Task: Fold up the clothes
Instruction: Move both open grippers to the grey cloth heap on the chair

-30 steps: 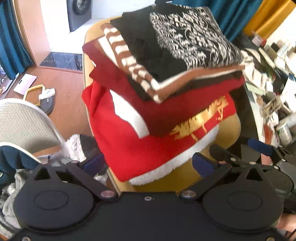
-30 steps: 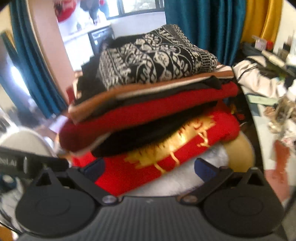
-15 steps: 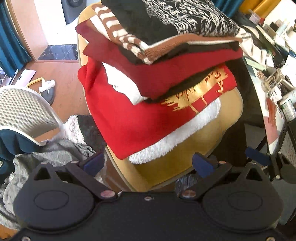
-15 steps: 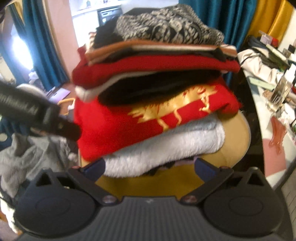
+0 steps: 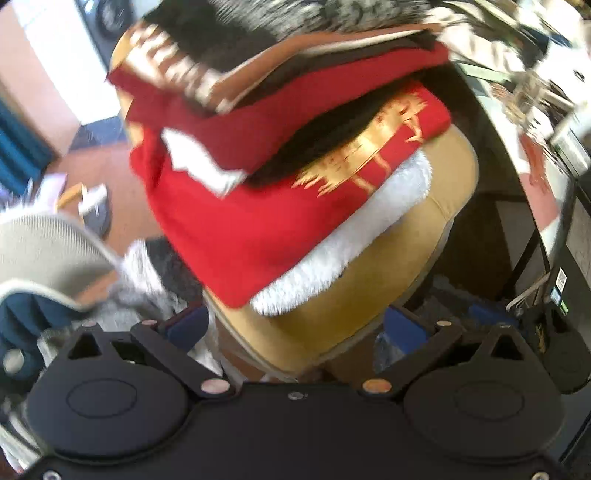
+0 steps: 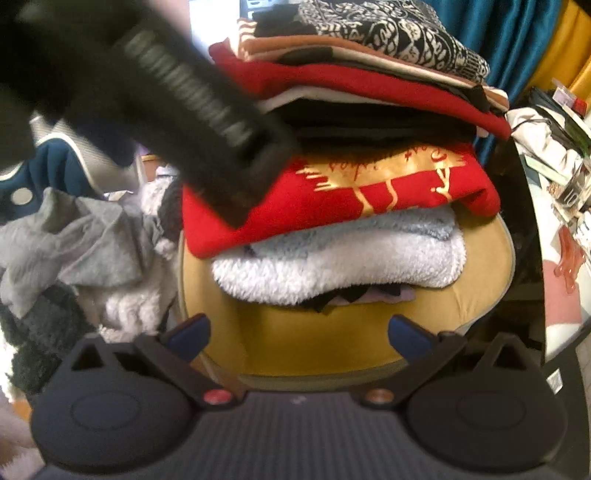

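Note:
A tall stack of folded clothes (image 5: 280,147) rests on a tan round cushioned seat (image 5: 369,295): a white fleece (image 6: 332,266) at the bottom, a red garment with gold print (image 6: 369,188), dark and red layers, a brown striped piece, and a black-and-white patterned one (image 6: 388,33) on top. My left gripper (image 5: 295,328) is open, empty, low in front of the seat's edge. My right gripper (image 6: 299,338) is open and empty just before the seat. The black body of the left gripper (image 6: 177,96) crosses the upper left of the right wrist view.
A heap of unfolded grey and white clothes (image 6: 81,251) lies left of the seat, beside a white mesh chair (image 5: 40,251). A cluttered table (image 6: 561,177) stands to the right. Teal and yellow curtains (image 6: 517,40) hang behind. Wooden floor with a slipper (image 5: 92,206) lies at left.
Both grippers have pulled back and dropped lower, away from the stack, which now sits higher in both views. The left gripper's body has swung further across the right wrist view.

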A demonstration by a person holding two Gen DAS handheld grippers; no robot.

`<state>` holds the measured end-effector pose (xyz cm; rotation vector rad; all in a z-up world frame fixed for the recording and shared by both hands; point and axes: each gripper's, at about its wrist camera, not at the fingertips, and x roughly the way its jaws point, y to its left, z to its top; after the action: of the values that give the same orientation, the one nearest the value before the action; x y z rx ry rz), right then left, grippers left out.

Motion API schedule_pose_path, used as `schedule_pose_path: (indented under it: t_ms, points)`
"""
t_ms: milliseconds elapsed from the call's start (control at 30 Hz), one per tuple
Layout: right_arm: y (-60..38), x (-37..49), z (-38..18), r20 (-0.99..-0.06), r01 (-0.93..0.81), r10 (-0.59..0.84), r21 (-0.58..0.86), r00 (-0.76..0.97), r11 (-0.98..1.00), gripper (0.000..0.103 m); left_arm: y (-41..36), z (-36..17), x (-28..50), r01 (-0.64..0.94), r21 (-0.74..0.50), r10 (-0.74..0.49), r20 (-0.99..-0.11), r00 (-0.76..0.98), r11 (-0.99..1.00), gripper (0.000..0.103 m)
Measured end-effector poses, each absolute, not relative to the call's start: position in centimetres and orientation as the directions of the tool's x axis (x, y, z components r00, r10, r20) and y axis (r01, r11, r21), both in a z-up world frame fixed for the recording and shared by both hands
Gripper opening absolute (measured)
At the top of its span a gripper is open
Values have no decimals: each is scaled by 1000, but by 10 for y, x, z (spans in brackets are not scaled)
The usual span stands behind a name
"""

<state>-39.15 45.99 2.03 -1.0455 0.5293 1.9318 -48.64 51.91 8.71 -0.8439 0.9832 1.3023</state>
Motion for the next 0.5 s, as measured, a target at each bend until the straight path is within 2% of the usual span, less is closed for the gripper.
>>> schedule_pose_path:
  t_ms: [200,500]
  points:
    - [455,-375,21,-822,-859,489,0,-292,-512,102,521,104,-461,-978,117,442,-897,-29,173,103]
    - [433,-360,27,-808,-879,515,7,-287,-478,102,496,98,-448,-957,160,437,-899,-38,244,103]
